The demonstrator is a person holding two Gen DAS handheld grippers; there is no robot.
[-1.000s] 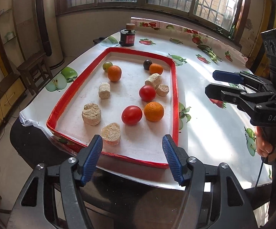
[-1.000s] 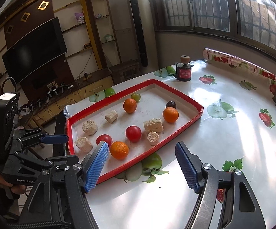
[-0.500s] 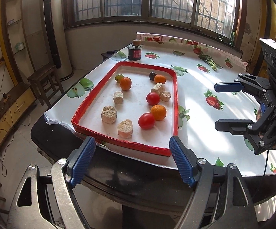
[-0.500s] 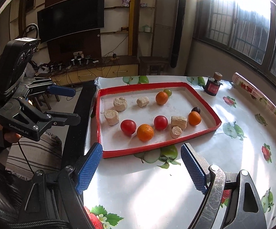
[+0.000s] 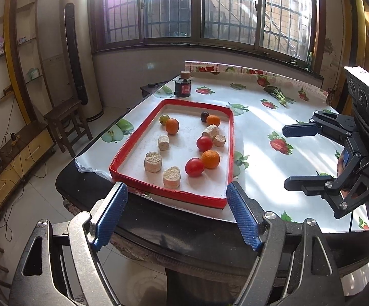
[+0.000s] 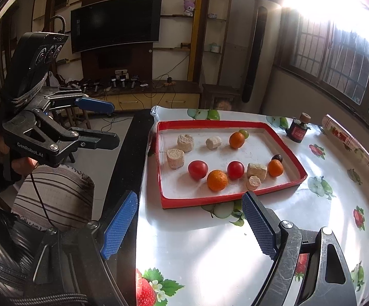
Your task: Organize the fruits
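A red-rimmed tray [image 5: 123, 158] [image 6: 210, 200] lies on the table. On its white floor sit two red tomatoes [image 5: 194, 167] [image 6: 197, 169], three oranges [image 5: 210, 159] [image 6: 217, 180], a green fruit [image 5: 164, 119], a dark fruit [image 5: 204, 115] and several beige cake chunks [image 5: 153, 162]. My left gripper [image 5: 176, 188] [image 6: 115, 123] hangs open off the table's near edge, short of the tray, nothing between its blue pads. My right gripper [image 6: 189, 199] [image 5: 285, 156] stands open and empty over the tablecloth beside the tray's long side.
A dark jar with a cork lid [image 5: 182, 86] [image 6: 298, 130] stands beyond the tray's far end. The fruit-print tablecloth [image 5: 261, 132] stretches to the right of the tray. A wooden stool [image 5: 64, 125] stands left of the table. A person's striped lap [image 6: 54, 199] is below the left gripper.
Both grippers have drawn back from the tray, so it looks smaller. The left jaws have spread wider. The right gripper has rolled, its fingers now one above the other in the left view.
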